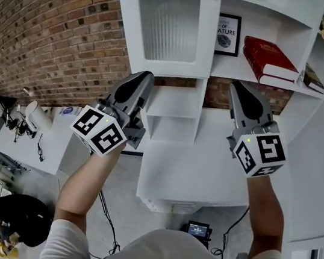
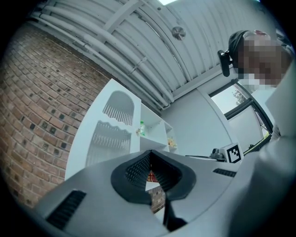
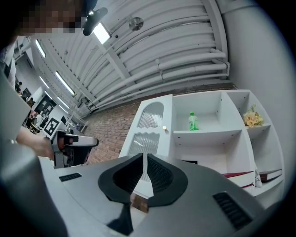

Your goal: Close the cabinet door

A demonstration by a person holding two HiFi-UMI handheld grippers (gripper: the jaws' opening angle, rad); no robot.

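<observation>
The door [image 1: 168, 26] stands swung open at the cabinet's [image 1: 272, 11] left, untouched, with the left gripper [image 1: 144, 77] pinched together empty and the right gripper [image 1: 239, 87] a slit apart below it, so the approach is in hand and the next move probably calls for reaching up to push.

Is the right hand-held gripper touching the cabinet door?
Apart: the head view shows the right hand-held gripper well right of the cabinet door, a clear gap between them.
</observation>
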